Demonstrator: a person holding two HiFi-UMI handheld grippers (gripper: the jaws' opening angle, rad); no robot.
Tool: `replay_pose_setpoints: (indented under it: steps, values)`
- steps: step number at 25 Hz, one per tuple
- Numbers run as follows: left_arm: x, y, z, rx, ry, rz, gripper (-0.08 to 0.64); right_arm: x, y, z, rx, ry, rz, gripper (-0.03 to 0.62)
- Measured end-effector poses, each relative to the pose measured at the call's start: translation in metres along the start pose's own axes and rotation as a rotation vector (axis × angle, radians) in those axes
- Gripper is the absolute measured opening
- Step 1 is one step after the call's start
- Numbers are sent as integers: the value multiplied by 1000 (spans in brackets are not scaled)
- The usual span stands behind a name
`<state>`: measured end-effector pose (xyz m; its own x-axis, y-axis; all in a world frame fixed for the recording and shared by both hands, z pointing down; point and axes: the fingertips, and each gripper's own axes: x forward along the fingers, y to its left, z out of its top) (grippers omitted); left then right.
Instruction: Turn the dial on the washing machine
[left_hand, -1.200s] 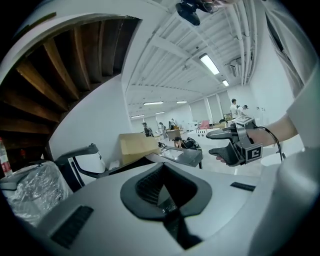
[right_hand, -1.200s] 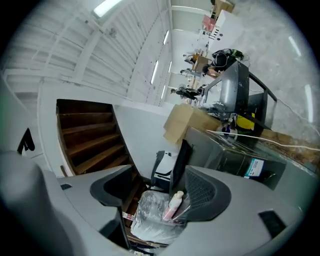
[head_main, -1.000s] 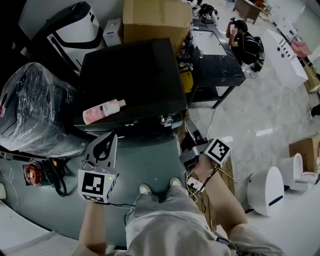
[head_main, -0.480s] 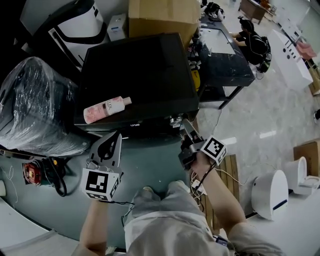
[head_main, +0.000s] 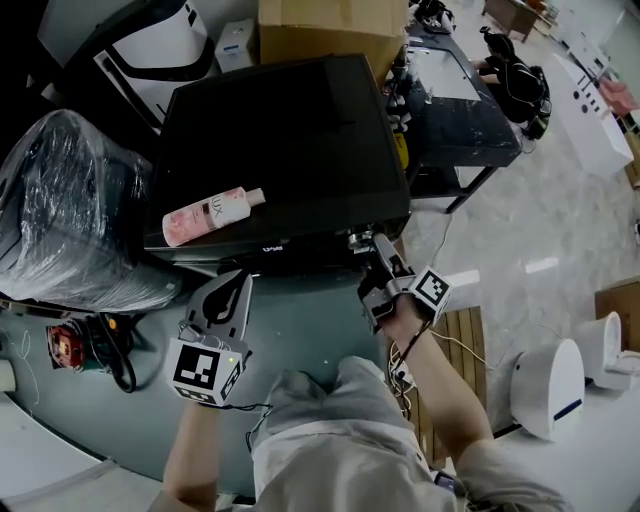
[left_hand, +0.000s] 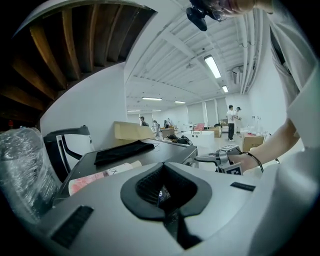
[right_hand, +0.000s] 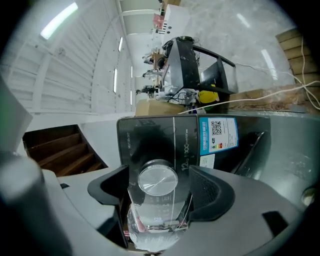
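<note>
Right gripper (right_hand: 159, 194) jaws released, just opening, dial (right_hand: 157, 181) framed between them; could skid off its smooth rim if clamped off-centre. Left gripper (left_hand: 165, 200) jaws clenched, empty.

Ref cardboard box (head_main: 330, 25): black desk (head_main: 470, 130) just right, plastic-wrapped bundle (head_main: 60, 220) well left, pale glossy floor (head_main: 540, 200) further right; wooden stair underside (left_hand: 65, 45) above-left of it; ceiling strip lights (left_hand: 212, 65) on.

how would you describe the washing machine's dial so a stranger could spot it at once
Find the big black washing machine with a pink bottle lying on top. On its glossy black front panel sits the round brushed-silver dial. It is the only raised metal disc there; the blue-and-white label beside it is flat.
</note>
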<state>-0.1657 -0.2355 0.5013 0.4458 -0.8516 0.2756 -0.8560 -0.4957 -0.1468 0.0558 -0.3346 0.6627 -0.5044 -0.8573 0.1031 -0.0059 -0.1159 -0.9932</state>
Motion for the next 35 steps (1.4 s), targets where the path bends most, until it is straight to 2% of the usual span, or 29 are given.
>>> replay_pose_setpoints:
  steps: [8, 11, 12, 15, 21, 26, 32, 35]
  values:
    - [5, 3, -12, -21, 27, -8, 18, 19, -3, -7, 43, 18, 47, 373]
    - [2, 2, -15, -21, 34, -18, 18, 18, -1, -6, 9, 37, 56, 360]
    - [1, 3, -17, -26, 38, -19, 18, 18, 0, -6, -18, 43, 57, 330]
    - [-2, 8, -20, -50, 47, 9, 18, 18, 4, -6, -148, 67, 36, 285]
    - [-4, 21, -16, -70, 56, 59, 18, 20, 10, -8, -465, 115, -74, 285]
    - [-10, 19, -17, -86, 66, 55, 18, 20, 11, -10, -626, 127, -141, 287]
    - [-17, 21, -11, -85, 44, 53, 18, 23, 11, -15, -900, 130, -233, 293]
    - [-22, 25, -9, -88, 41, 60, 18, 22, 11, -15, -940, 125, -259, 293]
